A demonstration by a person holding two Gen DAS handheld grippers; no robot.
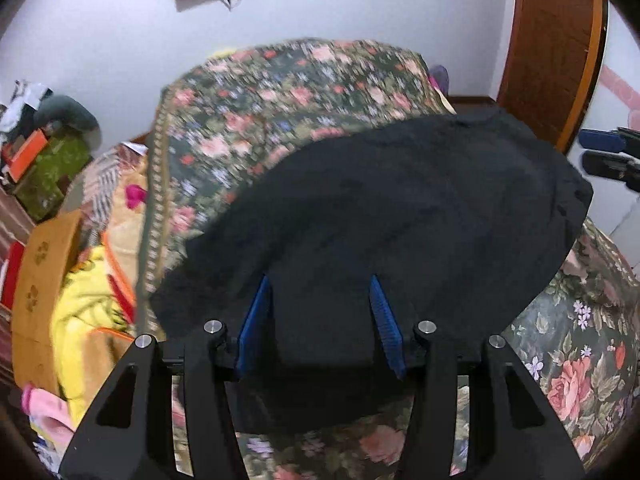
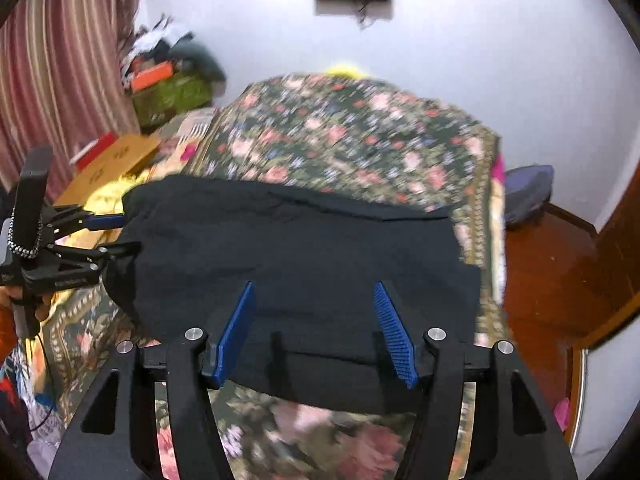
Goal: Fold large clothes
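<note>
Both claws (image 1: 320, 296) (image 2: 316, 300) wide, black garment (image 1: 400, 208), floral bedspread (image 1: 280, 92), white wall (image 1: 360, 8)

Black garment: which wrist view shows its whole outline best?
The right wrist view: the black garment lies nearly whole on the floral cover, its far edge and right side visible. The left wrist view hides its near edge behind the claw.

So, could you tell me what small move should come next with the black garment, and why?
Probably bring both grippers down onto a fresh edge of the black garment for another fold. Both the left gripper and right gripper stand open with nothing pinched, and the garment lies released and fairly flat on the floral bedspread, still large enough to fold again.
</note>
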